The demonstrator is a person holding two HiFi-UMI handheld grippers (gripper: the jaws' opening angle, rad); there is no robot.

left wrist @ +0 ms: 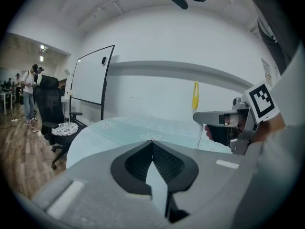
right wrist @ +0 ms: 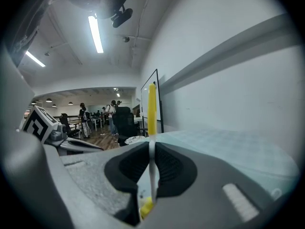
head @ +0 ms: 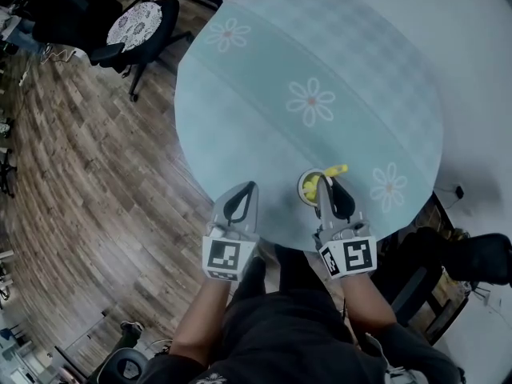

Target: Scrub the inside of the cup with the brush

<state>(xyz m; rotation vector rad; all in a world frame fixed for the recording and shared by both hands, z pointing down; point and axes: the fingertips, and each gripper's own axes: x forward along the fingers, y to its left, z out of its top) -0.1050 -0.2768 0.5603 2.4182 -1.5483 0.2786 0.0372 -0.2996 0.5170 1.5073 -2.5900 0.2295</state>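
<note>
The left gripper [left wrist: 152, 143] was closed on nothing, its jaw tips touching, and sat well to the left of the right gripper [right wrist: 151, 146]. The right gripper was clamped on the thin white stem of the brush [right wrist: 151, 106]. The yellow handle rose past its jaws and the yellow head showed below them.

The worktop [head: 264, 70], round under a pale blue daisy cloth, stretched away ahead of both grippers. The cup [head: 303, 192] stood just under the right gripper's tips, close to the worktop's near edge, and the brush head appeared to be inside it.

Nothing held the cup, so the main risk, as I judged it, was that scrubbing strokes would drag or tip it. So near the edge, it could slide off toward the person, and the cloth might also ruck under it. The stem was thin enough to swivel or slip between the jaws under side load, which would let the head skate instead of scrubbing.

No brand or label was legible on the cup or brush. The only print was the square markers on each gripper's cube [head: 350, 256].
</note>
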